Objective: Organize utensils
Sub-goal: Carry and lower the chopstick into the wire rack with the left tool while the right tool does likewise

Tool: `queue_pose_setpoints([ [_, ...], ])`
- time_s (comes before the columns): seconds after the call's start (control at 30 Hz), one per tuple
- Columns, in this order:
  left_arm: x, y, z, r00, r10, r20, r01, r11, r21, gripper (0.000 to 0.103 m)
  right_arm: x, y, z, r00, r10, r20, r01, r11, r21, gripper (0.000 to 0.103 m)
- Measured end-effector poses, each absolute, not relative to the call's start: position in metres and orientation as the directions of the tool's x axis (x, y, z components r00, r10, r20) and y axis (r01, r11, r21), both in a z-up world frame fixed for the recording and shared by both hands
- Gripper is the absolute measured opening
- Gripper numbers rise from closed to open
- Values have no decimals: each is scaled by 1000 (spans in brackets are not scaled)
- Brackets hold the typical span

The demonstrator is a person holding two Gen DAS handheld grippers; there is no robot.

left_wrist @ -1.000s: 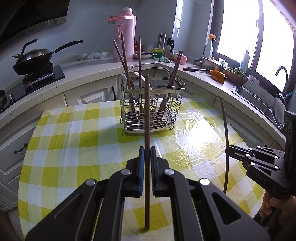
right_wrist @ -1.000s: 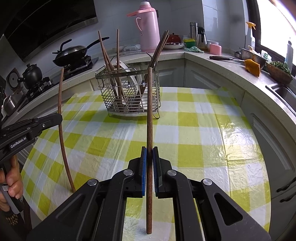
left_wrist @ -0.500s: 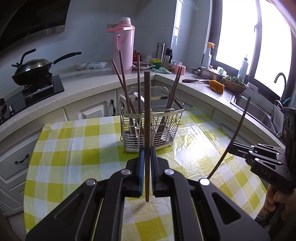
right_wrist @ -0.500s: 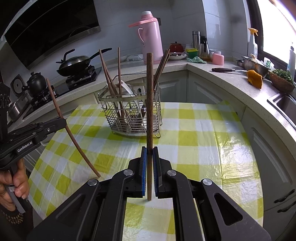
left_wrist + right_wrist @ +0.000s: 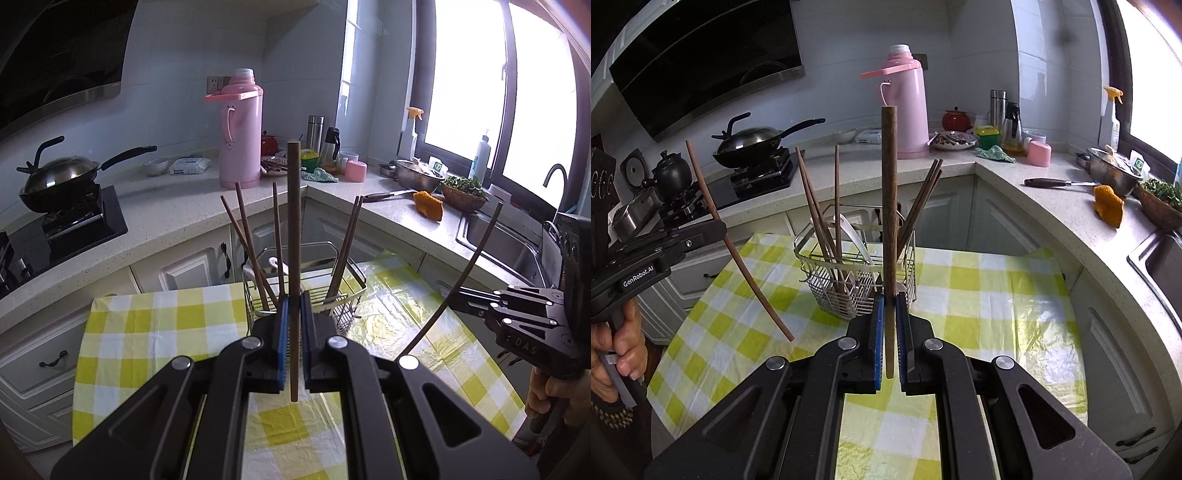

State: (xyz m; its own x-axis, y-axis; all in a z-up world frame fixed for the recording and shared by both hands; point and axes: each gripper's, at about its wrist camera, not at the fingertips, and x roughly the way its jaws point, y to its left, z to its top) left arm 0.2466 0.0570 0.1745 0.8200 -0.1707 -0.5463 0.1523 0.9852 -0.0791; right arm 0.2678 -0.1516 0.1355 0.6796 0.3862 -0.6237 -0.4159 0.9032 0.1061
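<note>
My left gripper (image 5: 293, 306) is shut on a brown chopstick (image 5: 294, 229) that stands upright above the checked table. My right gripper (image 5: 889, 306) is shut on a second brown chopstick (image 5: 888, 192), also upright. A wire utensil basket (image 5: 347, 295) (image 5: 857, 291) stands at the far side of the table, just beyond both grippers, with several chopsticks and a white spoon (image 5: 849, 230) in it. The right gripper (image 5: 458, 293) shows at the right of the left wrist view with its chopstick (image 5: 469, 262) tilted. The left gripper (image 5: 718, 230) shows at the left of the right wrist view.
A yellow and white checked tablecloth (image 5: 979, 295) covers the table. Behind it runs a white counter with a pink thermos (image 5: 240, 129), a wok on a stove (image 5: 59, 181), a knife (image 5: 1056, 182), bowls, and a sink (image 5: 506, 247) at the right.
Both grippers have risen and moved towards the basket with their chopsticks. The chopstick tips that touched the table one second ago now hang clear above it.
</note>
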Motion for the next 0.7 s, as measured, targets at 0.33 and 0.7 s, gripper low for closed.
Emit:
queue_pose_setpoints([
  [0.33, 263, 56, 234, 854, -175, -490, 173, 984, -49, 6, 295, -144, 203, 697, 411, -588, -453, 887, 82, 8],
  [0.7, 306, 57, 260, 863, -150, -482, 152, 988, -34, 6, 338, -115, 237, 698, 423, -578, -473, 878, 71, 8],
])
